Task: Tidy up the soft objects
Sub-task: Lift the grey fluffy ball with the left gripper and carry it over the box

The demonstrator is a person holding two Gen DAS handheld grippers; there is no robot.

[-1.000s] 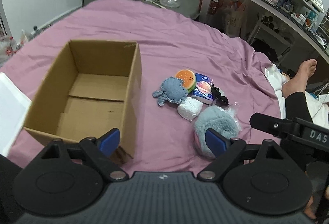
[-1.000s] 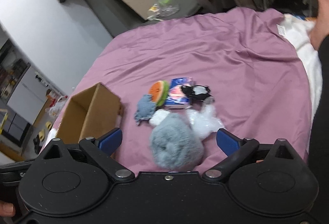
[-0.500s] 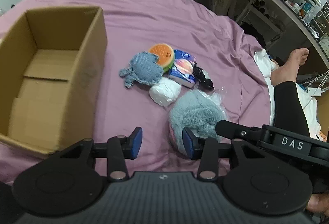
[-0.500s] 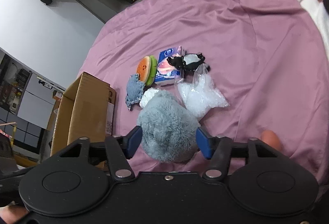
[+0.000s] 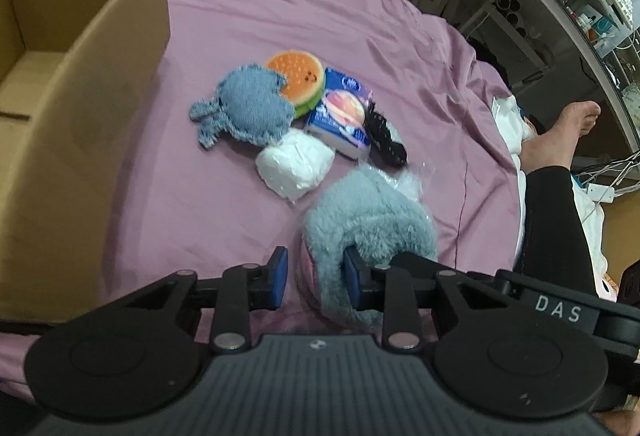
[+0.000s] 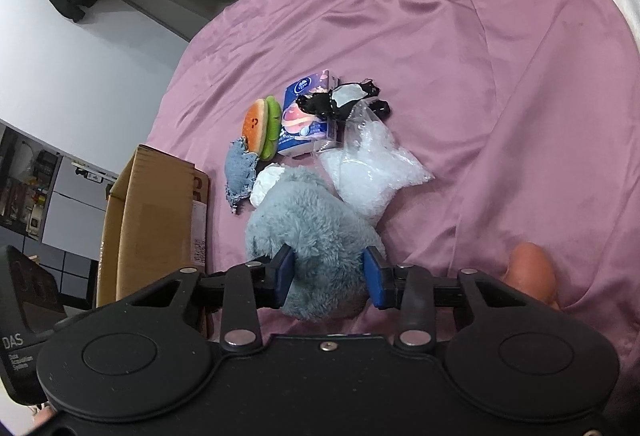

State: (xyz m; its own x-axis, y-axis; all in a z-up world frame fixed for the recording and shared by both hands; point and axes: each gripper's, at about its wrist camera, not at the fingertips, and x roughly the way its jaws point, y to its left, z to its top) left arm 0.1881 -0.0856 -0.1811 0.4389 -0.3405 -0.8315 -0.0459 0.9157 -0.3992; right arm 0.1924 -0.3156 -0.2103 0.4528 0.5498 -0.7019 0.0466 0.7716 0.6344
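Grey plush clamped from two sides, box off to the left

On the purple bedsheet (image 6: pixel 500 48), the cardboard box (image 5: pixel 80 84) is seen left of the grey fluffy plush (image 6: pixel 316 236), which is squeezed by the right gripper (image 6: pixel 329 278); the left gripper (image 5: pixel 315 276) is narrowed on its near edge

A purple bedsheet (image 5: pixel 248 4) carries a cardboard box (image 5: pixel 80 84) — and a cluster of soft toys (image 5: pixel 304 124).
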